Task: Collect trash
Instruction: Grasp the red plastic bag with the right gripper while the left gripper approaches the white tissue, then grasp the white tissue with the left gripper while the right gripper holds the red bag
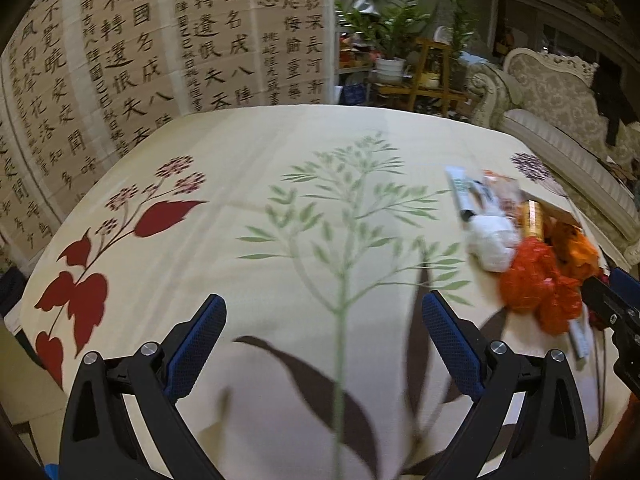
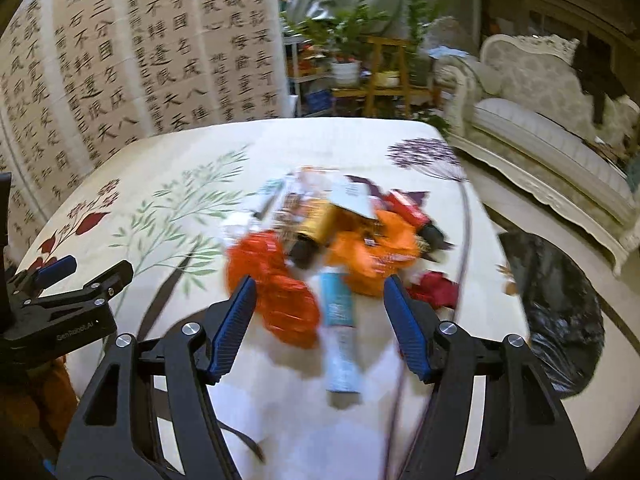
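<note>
A pile of trash lies on the cloth-covered table (image 2: 280, 420): a crumpled red-orange plastic bag (image 2: 280, 292), an orange wrapper (image 2: 372, 256), a blue-and-white tube (image 2: 339, 328), a gold packet (image 2: 320, 224), red scraps (image 2: 434, 290). My right gripper (image 2: 320, 312) is open and empty, just in front of the pile, its jaws either side of the tube and red bag. My left gripper (image 1: 324, 316) is open and empty over bare cloth, left of the pile (image 1: 532, 264). The red-orange bag (image 1: 536, 284), a white crumpled tissue (image 1: 494, 242) and a white tube (image 1: 460, 196) show at its right.
A black trash bag (image 2: 560, 312) lies on the floor right of the table. A pale sofa (image 2: 552, 128) stands beyond it. A calligraphy screen (image 1: 140, 52) and potted plants (image 1: 400, 36) stand behind the table. The left gripper shows at the left edge (image 2: 60, 292) of the right wrist view.
</note>
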A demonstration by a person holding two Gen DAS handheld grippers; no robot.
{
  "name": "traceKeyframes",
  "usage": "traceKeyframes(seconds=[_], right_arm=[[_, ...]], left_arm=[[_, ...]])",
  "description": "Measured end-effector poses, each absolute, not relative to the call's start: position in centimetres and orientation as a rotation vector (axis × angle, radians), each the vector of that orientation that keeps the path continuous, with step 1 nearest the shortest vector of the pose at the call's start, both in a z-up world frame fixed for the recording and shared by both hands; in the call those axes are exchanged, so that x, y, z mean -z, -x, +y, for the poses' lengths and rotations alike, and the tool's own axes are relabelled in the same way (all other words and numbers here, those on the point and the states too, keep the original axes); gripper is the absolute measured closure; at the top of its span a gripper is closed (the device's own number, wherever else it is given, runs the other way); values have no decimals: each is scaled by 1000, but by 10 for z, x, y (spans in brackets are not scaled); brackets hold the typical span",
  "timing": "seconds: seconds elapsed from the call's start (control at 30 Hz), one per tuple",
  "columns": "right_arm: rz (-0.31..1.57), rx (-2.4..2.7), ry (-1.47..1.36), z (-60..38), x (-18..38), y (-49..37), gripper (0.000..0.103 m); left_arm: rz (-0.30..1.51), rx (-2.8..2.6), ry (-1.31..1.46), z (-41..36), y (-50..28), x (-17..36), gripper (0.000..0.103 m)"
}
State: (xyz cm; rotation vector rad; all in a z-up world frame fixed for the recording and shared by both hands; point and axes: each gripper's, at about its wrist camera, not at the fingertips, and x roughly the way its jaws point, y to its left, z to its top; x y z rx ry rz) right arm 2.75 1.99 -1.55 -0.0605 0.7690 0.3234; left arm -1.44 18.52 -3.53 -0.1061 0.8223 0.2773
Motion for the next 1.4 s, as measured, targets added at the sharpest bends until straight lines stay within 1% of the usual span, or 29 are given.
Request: traceKeyframes(seconds=[0.17, 0.33, 0.4, 0.43, 0.47, 0.5, 0.53, 0.57, 0.63, 0.73, 1.03, 1.4], right_arm=[[794, -356, 100, 44, 22, -34, 43], [833, -352, 135, 55, 32, -42, 43], [840, -348, 150, 58, 36, -43, 45], [846, -353, 152, 59, 38, -44, 53], [847, -355, 153, 59, 39, -44, 56], [846, -353, 155, 59, 40, -44, 57], [843, -356, 158, 59, 39, -44, 60], [840, -362, 156, 59, 38, -43, 68], [838, -366, 150, 59, 38, -42, 71], [839, -382, 136, 57, 36, -38, 79], [794, -391, 106, 40, 19, -16, 80], [709, -294, 13, -17, -8, -3, 80]], left_arm=[[827, -314, 125, 208, 18, 38, 8], [839, -329, 157, 223, 20, 42, 8], [843, -324, 165, 224, 20, 44, 8], [845, -320, 168, 224, 20, 44, 8], [845, -317, 169, 223, 20, 44, 8], [846, -312, 171, 223, 20, 44, 8], [847, -306, 172, 222, 19, 45, 8], [849, -298, 173, 220, 18, 45, 8], [850, -286, 170, 216, 17, 45, 8], [851, -266, 166, 209, 16, 44, 8], [857, -229, 155, 190, 10, 41, 8], [837, -152, 90, 140, -6, 33, 8]])
